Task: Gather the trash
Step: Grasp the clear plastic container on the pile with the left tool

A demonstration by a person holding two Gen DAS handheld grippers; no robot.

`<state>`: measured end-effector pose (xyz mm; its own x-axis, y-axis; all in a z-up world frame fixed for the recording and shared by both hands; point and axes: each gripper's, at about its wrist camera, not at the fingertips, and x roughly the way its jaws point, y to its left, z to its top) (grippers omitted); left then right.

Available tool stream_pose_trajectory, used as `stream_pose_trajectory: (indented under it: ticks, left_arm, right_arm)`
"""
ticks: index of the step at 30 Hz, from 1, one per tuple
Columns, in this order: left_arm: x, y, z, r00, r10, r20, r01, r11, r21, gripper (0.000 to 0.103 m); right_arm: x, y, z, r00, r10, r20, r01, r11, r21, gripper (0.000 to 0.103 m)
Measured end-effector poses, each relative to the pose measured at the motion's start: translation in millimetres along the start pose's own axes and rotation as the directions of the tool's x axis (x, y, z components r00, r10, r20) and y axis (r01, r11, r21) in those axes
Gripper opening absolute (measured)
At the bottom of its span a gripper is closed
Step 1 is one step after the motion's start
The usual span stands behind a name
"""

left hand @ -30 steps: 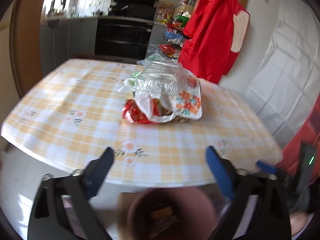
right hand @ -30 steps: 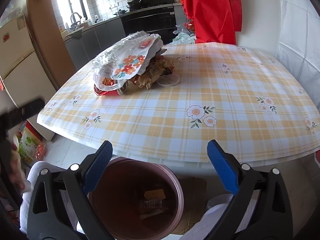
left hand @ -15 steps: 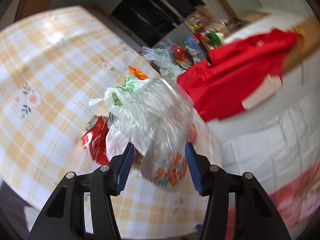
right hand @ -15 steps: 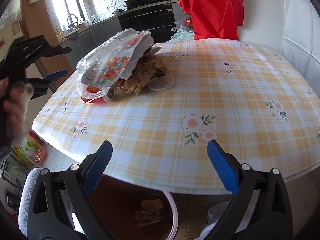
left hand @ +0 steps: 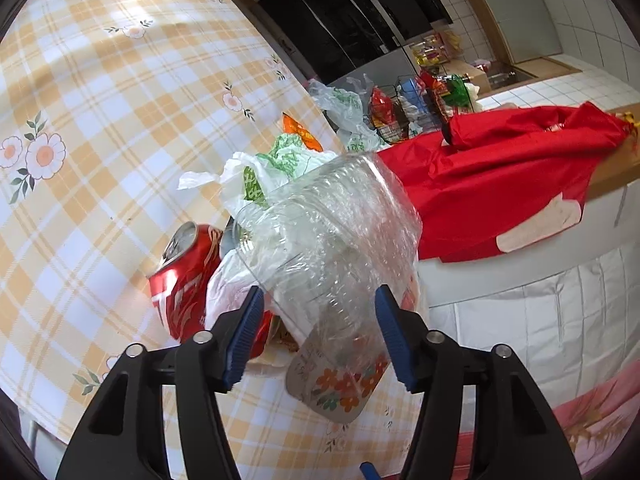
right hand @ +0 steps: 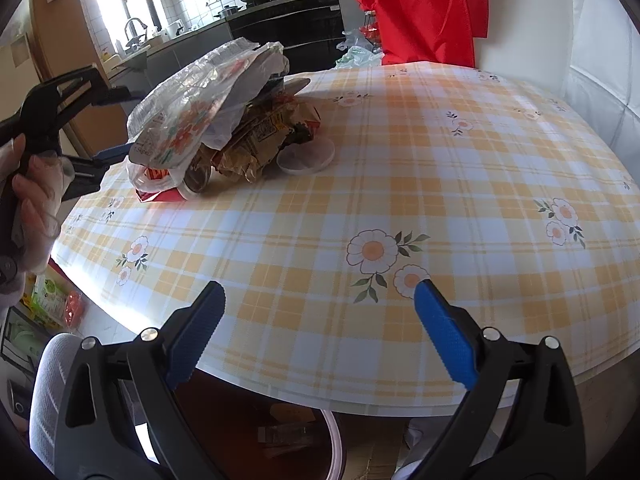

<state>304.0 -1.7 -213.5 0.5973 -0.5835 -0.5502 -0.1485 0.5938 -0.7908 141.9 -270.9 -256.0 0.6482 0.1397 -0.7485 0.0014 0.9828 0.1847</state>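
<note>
Change: left gripper (left hand: 318, 330) went from hanging back at the table edge w/ jaws wide to sitting at the trash pile; jaws now narrowed either side of the clear plastic bag (left hand: 332, 248). Contact not certain, not yet clenched.
Meaning: pick of 1st item looks abt to start.
Right gripper (right hand: 320, 332): released, jaws wide, empty, low over near table (right hand: 440, 184) edge.
Trash location: heap at table's left-far part; bag on top, crushed red can (left hand: 184, 268) and brown wrappers (right hand: 260, 140) under it, white lid (right hand: 306, 156) beside.
Bin (right hand: 280, 432): on the floor below table edge.
In the way: bag drapes over other items; could drag can along.
</note>
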Motion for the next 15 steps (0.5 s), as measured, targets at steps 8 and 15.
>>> stream_pose_trajectory:
  ticks: [8, 15]
  left_arm:
    - [-1.2, -15.5, 8.1, 1.000, 0.006, 0.019, -0.007, 0.996, 0.088, 0.041]
    - [-10.6, -31.4, -1.7, 1.000, -0.015, -0.001, 0.015, 0.974, 0.227, 0.030]
  right_arm:
    - [1.7, 7.2, 4.1, 1.000, 0.005, 0.000, -0.005, 1.000, -0.015, 0.094]
    - [7.7, 38.4, 37.8, 0.995, 0.084, 0.056, -0.082, 0.996, -0.033, 0.094]
